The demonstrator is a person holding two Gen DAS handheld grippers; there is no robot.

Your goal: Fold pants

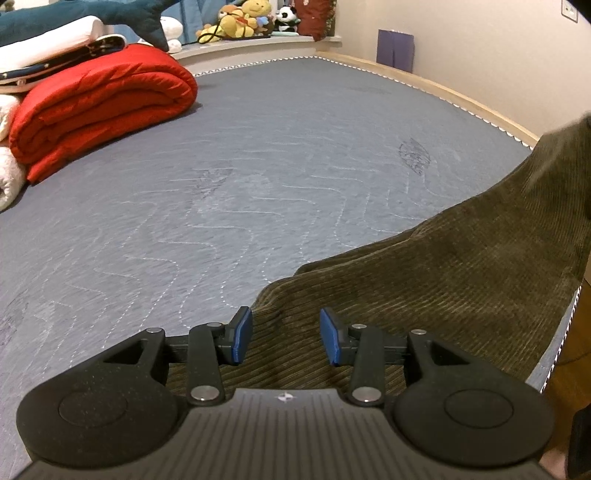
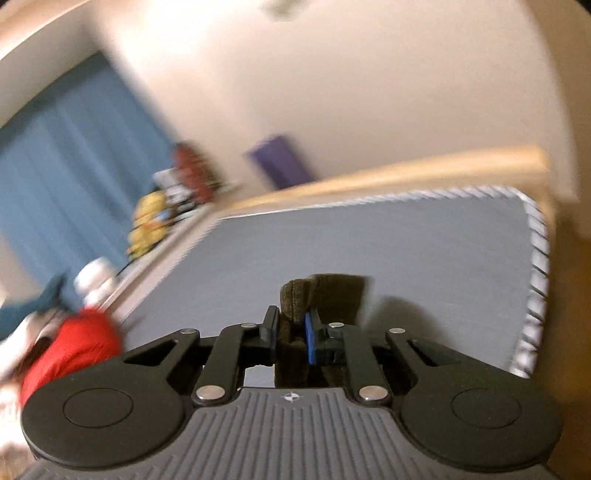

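Olive-brown corduroy pants (image 1: 436, 280) lie on the grey quilted mattress (image 1: 240, 192) at the near right, and rise off it toward the upper right edge of the left wrist view. My left gripper (image 1: 286, 334) is open, low over the pants' near left edge, with cloth between and under its blue pads. My right gripper (image 2: 291, 332) is shut on a bunched fold of the pants (image 2: 295, 299) and holds it above the mattress (image 2: 369, 251). The right wrist view is motion-blurred.
A folded red quilt (image 1: 103, 107) and white bedding (image 1: 7, 173) sit at the mattress's left. Plush toys (image 1: 243, 18) line the far ledge. A wooden bed frame (image 1: 461, 99) and wall run along the right. The mattress's piped edge (image 2: 535, 280) is near my right gripper.
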